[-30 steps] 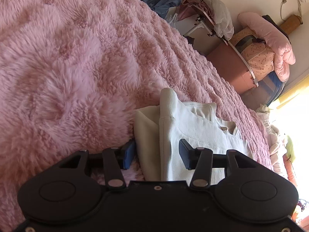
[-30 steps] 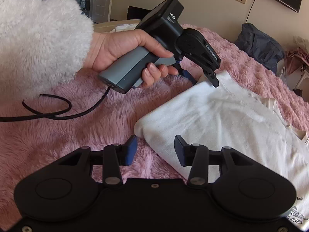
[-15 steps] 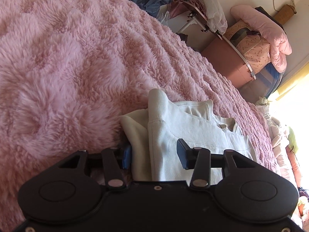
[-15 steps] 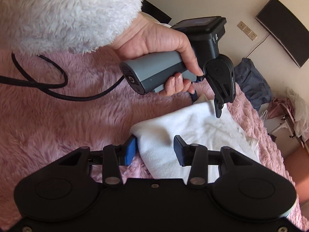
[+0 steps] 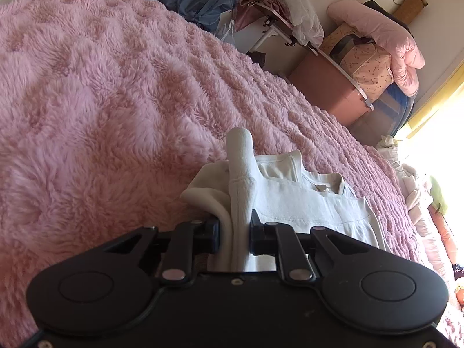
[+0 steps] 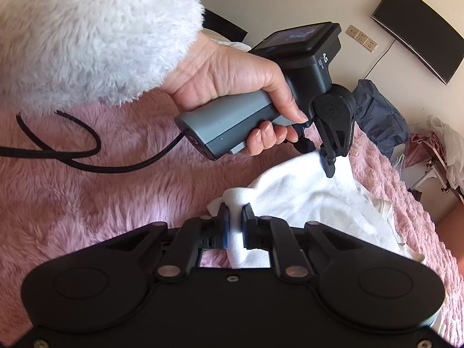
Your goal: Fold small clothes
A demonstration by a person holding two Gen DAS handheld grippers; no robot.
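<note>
Left wrist view: the left gripper (image 5: pixel 234 233), its jaws just closed, pinches a bunched fold of the white garment (image 5: pixel 304 203) lying at lower centre on the pink fluffy blanket (image 5: pixel 101 101). In the right wrist view, the right gripper (image 6: pixel 234 229) has likewise just clamped the garment's near edge at centre frame. At upper centre, a hand (image 6: pixel 232 87) in a white fleece sleeve (image 6: pixel 87 29) grips the other gripper's grey handle.
</note>
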